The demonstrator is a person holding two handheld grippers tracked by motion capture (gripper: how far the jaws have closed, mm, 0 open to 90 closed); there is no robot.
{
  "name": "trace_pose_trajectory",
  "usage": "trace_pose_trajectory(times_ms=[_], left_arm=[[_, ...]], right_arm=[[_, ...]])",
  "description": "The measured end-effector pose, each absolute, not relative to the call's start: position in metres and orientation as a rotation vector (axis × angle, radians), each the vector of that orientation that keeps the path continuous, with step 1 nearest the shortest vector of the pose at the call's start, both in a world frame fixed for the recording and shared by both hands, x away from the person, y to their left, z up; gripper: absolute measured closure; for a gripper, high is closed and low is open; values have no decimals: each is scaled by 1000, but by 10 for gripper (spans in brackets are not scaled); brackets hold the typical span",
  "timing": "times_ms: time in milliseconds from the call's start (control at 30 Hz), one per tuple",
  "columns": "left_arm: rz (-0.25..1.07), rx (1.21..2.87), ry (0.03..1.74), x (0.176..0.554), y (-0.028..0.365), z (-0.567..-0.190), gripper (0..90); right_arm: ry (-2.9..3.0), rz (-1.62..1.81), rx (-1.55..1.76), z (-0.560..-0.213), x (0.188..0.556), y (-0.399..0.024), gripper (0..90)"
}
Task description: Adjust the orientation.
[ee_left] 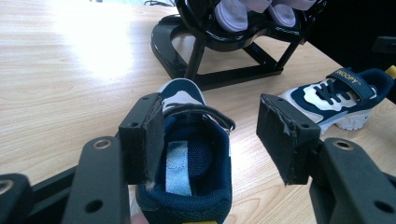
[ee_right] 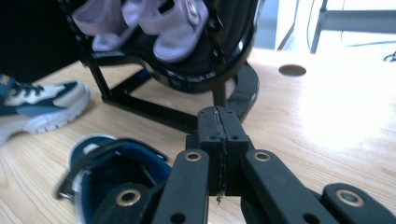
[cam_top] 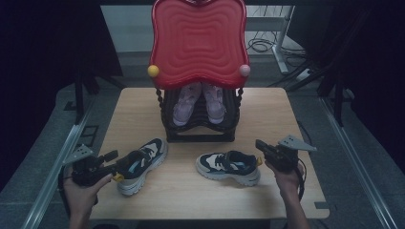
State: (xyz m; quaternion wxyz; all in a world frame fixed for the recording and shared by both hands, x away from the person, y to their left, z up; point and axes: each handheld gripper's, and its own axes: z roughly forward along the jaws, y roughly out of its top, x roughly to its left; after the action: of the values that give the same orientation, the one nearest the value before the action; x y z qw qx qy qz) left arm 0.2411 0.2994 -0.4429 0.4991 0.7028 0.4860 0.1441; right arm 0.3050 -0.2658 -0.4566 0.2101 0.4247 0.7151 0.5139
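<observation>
left tongs [ee_left: 210, 135] spread around the heel collar of a navy sneaker [ee_left: 187, 158] on the bench [cam_top: 143, 109]. right tongs [ee_right: 218, 140] pressed together, empty. the shoe looks light and soft (grip the padded collar).

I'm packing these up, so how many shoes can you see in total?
4. Two navy sneakers on the table: left sneaker by the left gripper, right sneaker near the right gripper. Two lilac shoes sit side by side on the black rack. More could be hidden behind the red top.
</observation>
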Motion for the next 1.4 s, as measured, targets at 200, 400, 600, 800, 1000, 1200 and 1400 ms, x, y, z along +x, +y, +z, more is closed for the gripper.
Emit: trace_pose_trajectory(times_ms=[200,400,600,800,1000,1200,1400], left_arm=[[347,1700,1179,241,300,-444,418],[345,1700,1184,242,301,-445,418],[337,1702,1186,243,301,-446,418],[336,1704,1184,243,301,-447,418],[336,1704,1184,243,302,-447,418],[331,1712,1184,244,300,-448,418],[331,1709,1183,243,301,-447,418]], right_arm=[[2042,1393,1199,-471,318,-278,899],[2112,1387,1149,-478,320,-278,899],[2177,1371,1131,-485,321,-274,899],[2222,1363,1118,-489,317,-271,899],[2227,1364,1125,-490,310,-272,899],[2234,1357,1115,-490,303,-274,900],[2247,1341,1104,-490,296,-274,900]])
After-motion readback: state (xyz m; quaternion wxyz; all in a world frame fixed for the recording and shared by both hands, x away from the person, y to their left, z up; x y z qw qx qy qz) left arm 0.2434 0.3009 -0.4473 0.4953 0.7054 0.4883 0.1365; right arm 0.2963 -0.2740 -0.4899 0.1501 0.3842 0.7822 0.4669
